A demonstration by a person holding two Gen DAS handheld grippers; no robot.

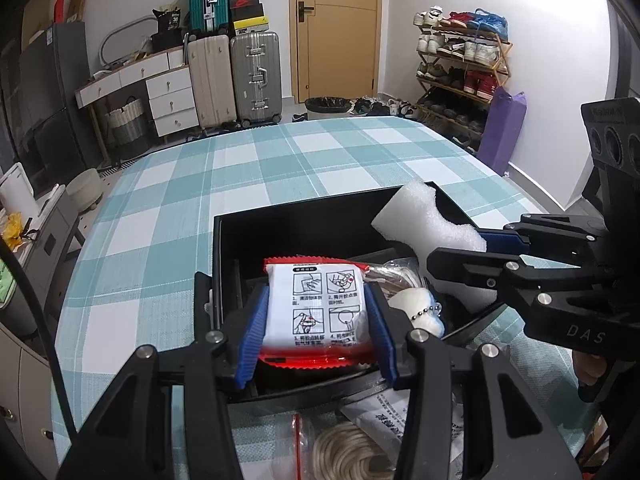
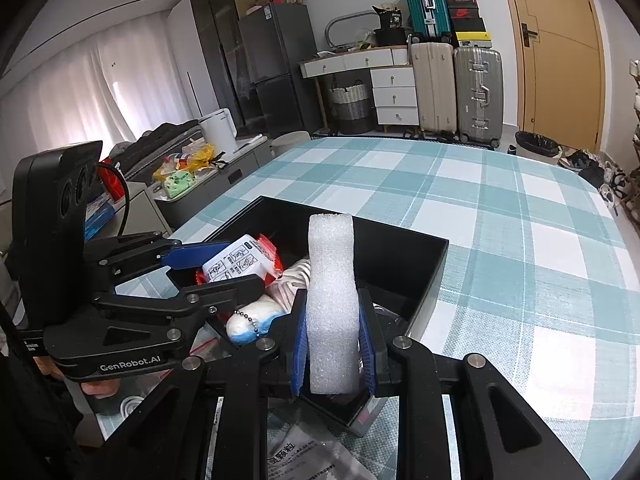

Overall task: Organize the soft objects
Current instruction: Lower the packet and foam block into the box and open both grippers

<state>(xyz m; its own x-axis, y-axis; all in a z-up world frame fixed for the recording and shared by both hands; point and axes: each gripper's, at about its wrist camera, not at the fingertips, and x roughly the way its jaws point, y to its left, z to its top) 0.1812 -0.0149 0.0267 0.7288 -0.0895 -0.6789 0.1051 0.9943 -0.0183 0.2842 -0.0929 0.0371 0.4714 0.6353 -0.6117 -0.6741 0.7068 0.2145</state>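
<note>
Bedroom-like room, suitcases (image 1: 234,76) stacked by a yellow door (image 1: 336,28), shoe rack (image 1: 460,68) at far right; worktop (image 1: 280,168) covered in teal-and-white check cloth

Left claw (image 1: 316,320): blue pads pressed on both sides of a white packet with red edges (image 1: 316,304), printed with instruction pictures. Packet held over the near left part of an open black box (image 1: 224,264)

Right claw (image 2: 332,344): jaws squeezed narrow on a white foam block (image 2: 331,300). Block stands upright in the grip, its top above the box rim, at the near right corner of the box

Inside the box, between the two claws: a small white plush with blue end and bead chain (image 2: 250,322), and coiled off-white rope (image 1: 404,276) farther in

Near side, outside the box, on the worktop: a bagged rope coil (image 1: 352,456) and a printed white pouch (image 1: 384,412), both partly hidden by the left claw's arms
</note>
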